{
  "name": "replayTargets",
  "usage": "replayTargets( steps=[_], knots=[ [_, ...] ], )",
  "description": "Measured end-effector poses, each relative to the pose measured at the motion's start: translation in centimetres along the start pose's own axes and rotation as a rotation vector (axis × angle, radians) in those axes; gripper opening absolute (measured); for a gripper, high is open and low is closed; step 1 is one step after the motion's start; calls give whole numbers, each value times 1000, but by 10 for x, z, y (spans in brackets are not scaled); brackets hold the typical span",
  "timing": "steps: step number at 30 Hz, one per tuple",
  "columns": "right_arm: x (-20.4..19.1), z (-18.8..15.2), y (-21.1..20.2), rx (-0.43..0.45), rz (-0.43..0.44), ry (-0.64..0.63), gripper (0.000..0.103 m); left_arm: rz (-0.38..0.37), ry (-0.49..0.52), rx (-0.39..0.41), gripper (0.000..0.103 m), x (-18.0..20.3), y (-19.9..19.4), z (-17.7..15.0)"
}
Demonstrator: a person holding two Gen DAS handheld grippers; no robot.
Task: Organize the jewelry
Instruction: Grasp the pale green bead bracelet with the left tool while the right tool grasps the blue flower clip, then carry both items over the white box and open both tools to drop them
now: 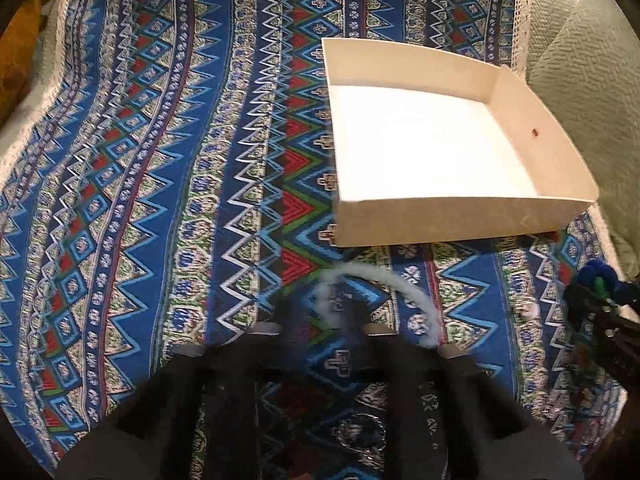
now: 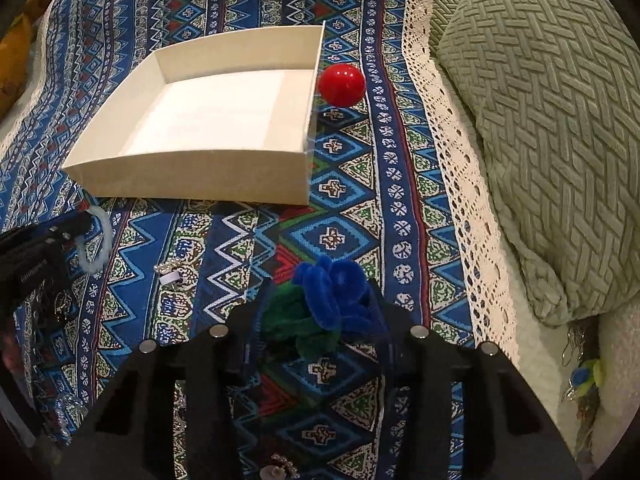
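Two tools, each gripping a pipe-cleaner ornament (image 2: pixel 332 300).

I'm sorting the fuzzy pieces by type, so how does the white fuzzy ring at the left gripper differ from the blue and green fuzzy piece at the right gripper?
The white fuzzy ring is a single pale, thin open loop; the blue and green fuzzy piece is two-coloured, deep blue over green. The ring is a flat hoop, while the blue and green piece is a bunched, flower-like cluster. Both look like pipe-cleaner fuzz, each sits between a gripper's fingers, left gripper and right gripper, outside the box.
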State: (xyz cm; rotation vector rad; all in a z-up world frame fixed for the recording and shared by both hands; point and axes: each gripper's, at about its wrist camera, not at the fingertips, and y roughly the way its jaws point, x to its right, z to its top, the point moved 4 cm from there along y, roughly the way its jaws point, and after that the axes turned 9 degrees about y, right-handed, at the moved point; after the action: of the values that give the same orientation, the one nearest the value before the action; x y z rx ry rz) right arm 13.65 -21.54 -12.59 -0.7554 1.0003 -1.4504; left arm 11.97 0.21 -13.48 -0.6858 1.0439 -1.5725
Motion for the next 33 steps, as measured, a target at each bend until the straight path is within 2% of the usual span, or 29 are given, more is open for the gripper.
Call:
replayTargets(
  steps=[3, 6, 10, 13, 16, 18, 19, 26, 33],
  knots=[
    [-3, -4, -1, 0, 1, 5, 43, 6, 16, 4, 8, 2, -1, -2],
    [0, -2, -3, -3, -2, 3, 43, -31, -6, 0, 8, 2, -5, -1],
    [5, -1, -15, 26, -51, -17, 43, -46, -5, 33, 8, 4, -27, -2],
    [2, -1, -27, 25, 21, 15, 43, -75, -10, 66, 8, 1, -48, 2],
    [1, 5, -49, 77, 8, 1, 43, -75, 4, 111, 8, 2, -69, 8],
    [2, 10, -62, 90, 33, 5, 43, -94, 3, 130, 8, 3, -81, 13],
    [4, 15, -66, 79, 74, 19, 43, -110, 5, 141, 8, 3, -89, 17],
    [-14, 62, -99, 177, 144, -34, 43, -140, 47, 225, 8, 9, -121, 58],
    [-37, 106, -92, 230, 141, -119, 43, -113, 85, 233, 8, 16, -105, 95]
  ],
)
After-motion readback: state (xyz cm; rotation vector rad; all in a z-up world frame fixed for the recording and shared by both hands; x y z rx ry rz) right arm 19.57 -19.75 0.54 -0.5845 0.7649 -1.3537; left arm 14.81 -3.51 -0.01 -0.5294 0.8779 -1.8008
